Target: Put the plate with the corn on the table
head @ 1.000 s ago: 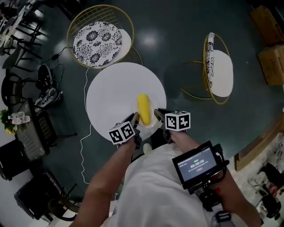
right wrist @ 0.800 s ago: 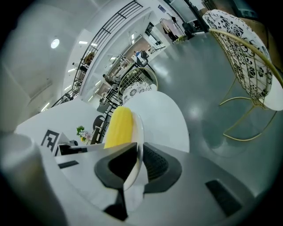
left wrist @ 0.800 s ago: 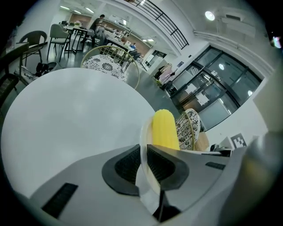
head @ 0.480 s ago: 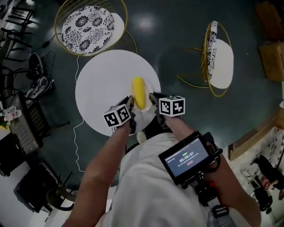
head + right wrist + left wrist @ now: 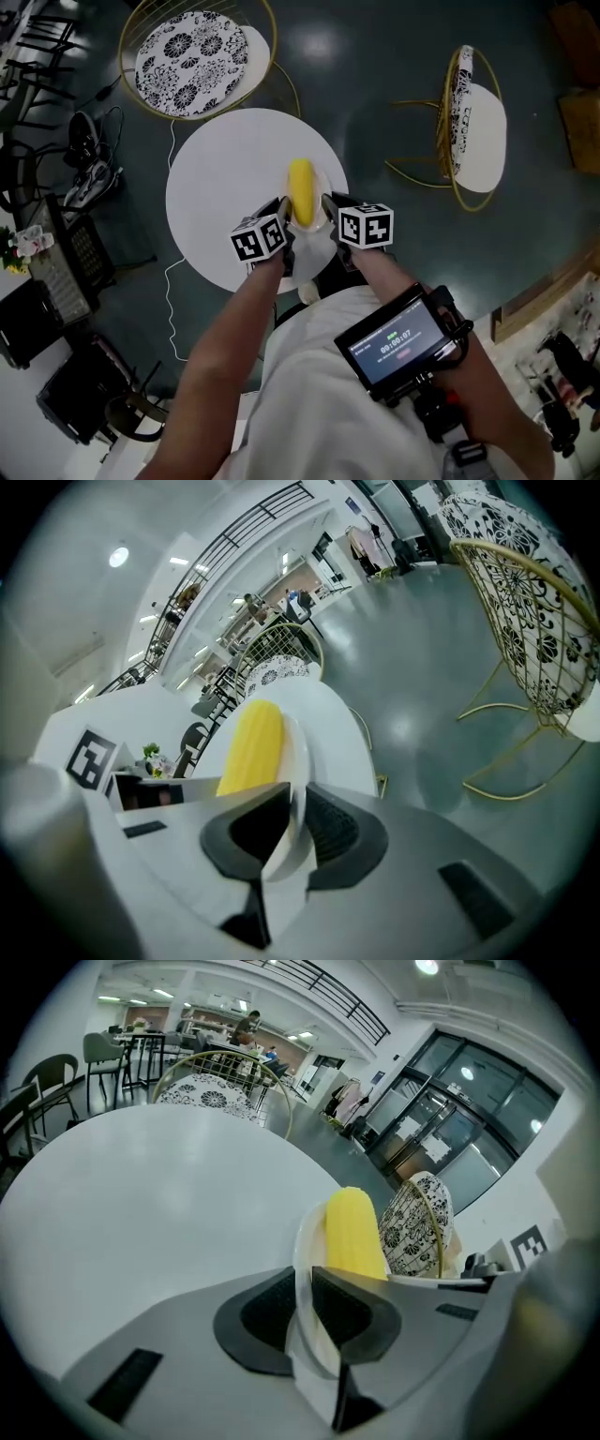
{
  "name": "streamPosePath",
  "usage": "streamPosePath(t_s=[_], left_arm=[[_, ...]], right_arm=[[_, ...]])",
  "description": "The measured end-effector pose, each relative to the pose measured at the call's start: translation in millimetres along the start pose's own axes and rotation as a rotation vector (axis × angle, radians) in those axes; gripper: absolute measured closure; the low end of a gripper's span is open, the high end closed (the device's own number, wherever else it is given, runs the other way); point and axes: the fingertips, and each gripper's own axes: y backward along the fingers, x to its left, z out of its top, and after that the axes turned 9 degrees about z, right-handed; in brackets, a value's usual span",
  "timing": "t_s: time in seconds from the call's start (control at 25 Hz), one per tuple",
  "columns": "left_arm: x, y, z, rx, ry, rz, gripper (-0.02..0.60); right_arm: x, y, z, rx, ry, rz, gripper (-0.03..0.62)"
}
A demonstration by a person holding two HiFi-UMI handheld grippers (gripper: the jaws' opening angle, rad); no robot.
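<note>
Both claws are gripping one plate from opposite sides. The left claw (image 5: 305, 1309) is pinching the left rim of the white plate (image 5: 302, 1234), with the rim sitting edge-on between the two dark pads. The right claw (image 5: 294, 825) is clamping the opposite rim in the same way, its jaws pressing on the thin white edge.

The corn (image 5: 301, 189), a plain yellow cob, is lying lengthwise on the plate and pointing away from the person. It is sitting between the two claws without touching either of them.

From the head view the plate is lying over the near right part of the round white bench (image 5: 220, 183), close to the edge nearest the person. Whether the plate's underside is touching the bench top or hanging just above it cannot be told from any view.

The person's forearms are reaching forward side by side, and the marker cubes are sitting just behind the plate. A small screen unit (image 5: 398, 345) is riding on the right forearm.

A gold wire chair with a black-and-white patterned cushion (image 5: 191, 51) is standing at the far side of the bench. A second chair of the same kind (image 5: 474, 124) is standing well apart to the right on the dark floor. A white cable (image 5: 172, 272) is trailing across the floor at the bench's left.
</note>
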Motion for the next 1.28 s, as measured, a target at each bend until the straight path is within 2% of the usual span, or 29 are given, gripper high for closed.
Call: streamPosePath(t_s=[0.2,0.4,0.48,0.6,0.68,0.96,1.0,1.16,1.28], left_arm=[[-1.6,-5.9,6.4,0.006,-0.034,0.019,0.528],[-4.6,-5.9,5.7,0.031,-0.112,0.039,0.526],[-5.0,-5.1,6.0,0.028,-0.115,0.038,0.526],[-4.5,-2.1,8.3,0.003,-0.109,0.027,0.521],[-1.4,2.1,14.9,-0.027,-0.105,0.02,0.49],[10.4,24.3,19.1,-0.088,-0.117,0.031,0.489],[11.1,29.2,16.7,-0.093,-0.12,0.031,0.489],[5.3,50.3,3.9,-0.107,-0.128,-0.002,0.491],[-0.3,69.4,-6.8,-0.12,-0.135,-0.031,0.506]], right_arm=[[-0.6,-3.5,5.6,0.015,0.071,-0.03,0.549],[-0.1,-4.1,4.3,0.033,0.141,-0.081,0.543],[-0.5,-3.0,5.4,0.028,0.154,-0.101,0.537],[-4.0,1.4,8.8,-0.006,0.151,-0.125,0.511],[-4.7,4.4,14.1,-0.048,0.135,-0.123,0.508],[-2.1,33.4,27.8,-0.171,0.146,-0.131,0.51],[0.8,36.6,27.6,-0.175,0.152,-0.129,0.511],[16.1,48.2,22.0,-0.184,0.172,-0.119,0.586],[33.6,55.8,14.2,-0.189,0.188,-0.095,0.586]])
